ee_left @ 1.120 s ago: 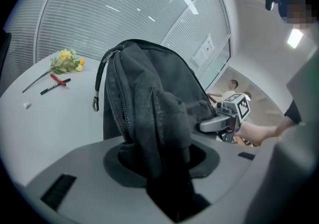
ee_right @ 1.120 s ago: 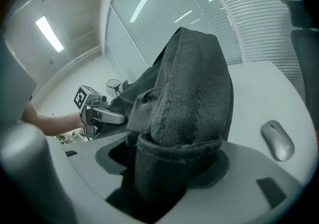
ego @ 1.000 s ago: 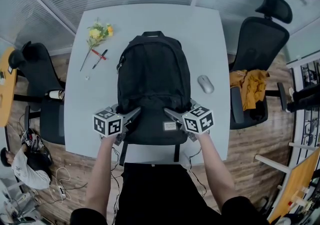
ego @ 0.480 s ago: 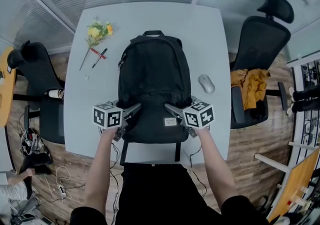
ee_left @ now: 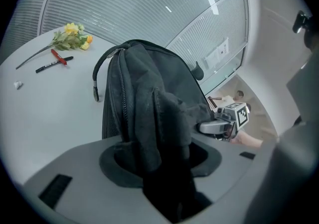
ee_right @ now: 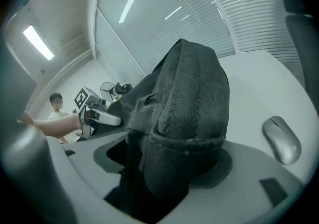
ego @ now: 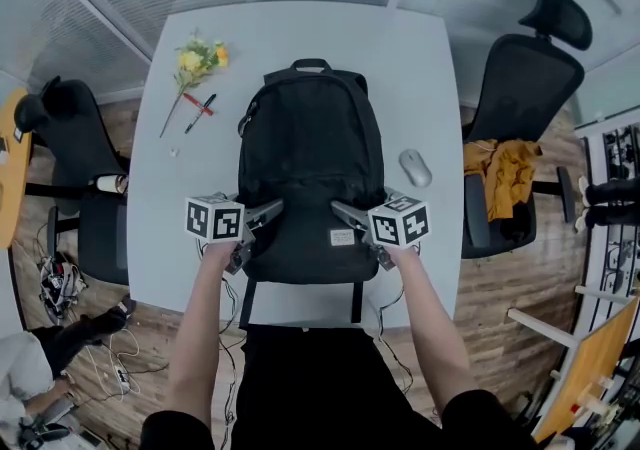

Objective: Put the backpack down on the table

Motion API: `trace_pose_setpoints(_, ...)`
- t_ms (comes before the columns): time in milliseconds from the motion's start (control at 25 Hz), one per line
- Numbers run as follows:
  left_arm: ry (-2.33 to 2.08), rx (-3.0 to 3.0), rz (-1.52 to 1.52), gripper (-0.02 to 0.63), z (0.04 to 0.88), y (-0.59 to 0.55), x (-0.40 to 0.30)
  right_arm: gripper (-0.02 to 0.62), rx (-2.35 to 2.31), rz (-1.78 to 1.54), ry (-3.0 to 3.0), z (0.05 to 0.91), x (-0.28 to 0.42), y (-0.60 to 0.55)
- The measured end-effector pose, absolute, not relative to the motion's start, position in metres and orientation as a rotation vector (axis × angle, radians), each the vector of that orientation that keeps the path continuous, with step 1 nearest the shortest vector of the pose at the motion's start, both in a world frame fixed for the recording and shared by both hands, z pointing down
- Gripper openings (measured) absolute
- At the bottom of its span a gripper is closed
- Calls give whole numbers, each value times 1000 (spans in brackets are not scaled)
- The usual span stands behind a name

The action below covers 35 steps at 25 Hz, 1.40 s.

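A black backpack (ego: 310, 168) lies flat on the white table (ego: 420, 68), top handle toward the far edge. My left gripper (ego: 268, 212) is at its lower left side and my right gripper (ego: 342, 210) at its lower right. In the left gripper view a bunched fold of backpack fabric (ee_left: 149, 93) fills the gap of the left gripper (ee_left: 159, 161), whose jaws are opening. In the right gripper view the backpack (ee_right: 189, 98) likewise fills the right gripper (ee_right: 164, 168), also opening. Each gripper shows in the other's view: right gripper (ee_left: 222, 123), left gripper (ee_right: 97, 113).
A grey mouse (ego: 414, 167) lies right of the backpack. Yellow flowers (ego: 197, 63) and a red-and-black pen (ego: 197, 108) lie at the far left. Office chairs (ego: 520, 88) stand on both sides, one with an orange cloth (ego: 500, 168). A person (ego: 30, 378) is on the floor, lower left.
Backpack and grippers have hardly shifted; the grippers sit slightly lower at the bag's sides. The person on the floor at the lower left has moved about.
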<state>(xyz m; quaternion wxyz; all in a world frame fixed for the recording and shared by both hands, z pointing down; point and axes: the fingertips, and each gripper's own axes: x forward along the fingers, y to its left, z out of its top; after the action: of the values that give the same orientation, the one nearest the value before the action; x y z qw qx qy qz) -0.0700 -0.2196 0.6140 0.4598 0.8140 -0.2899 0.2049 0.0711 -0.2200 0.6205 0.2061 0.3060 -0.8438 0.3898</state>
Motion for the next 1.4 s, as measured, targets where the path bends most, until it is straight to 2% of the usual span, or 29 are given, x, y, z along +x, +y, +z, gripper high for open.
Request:
trace_pose_setpoints(400, -687, 1919, 485, 236, 627, -225, -72, 364, 858, 1167, -2318, 631, 75, -227)
trace_pose_setpoints(1400, -760, 1889, 549, 319, 634, -230, -79, 381, 851, 1256, -2294, 631, 77, -231)
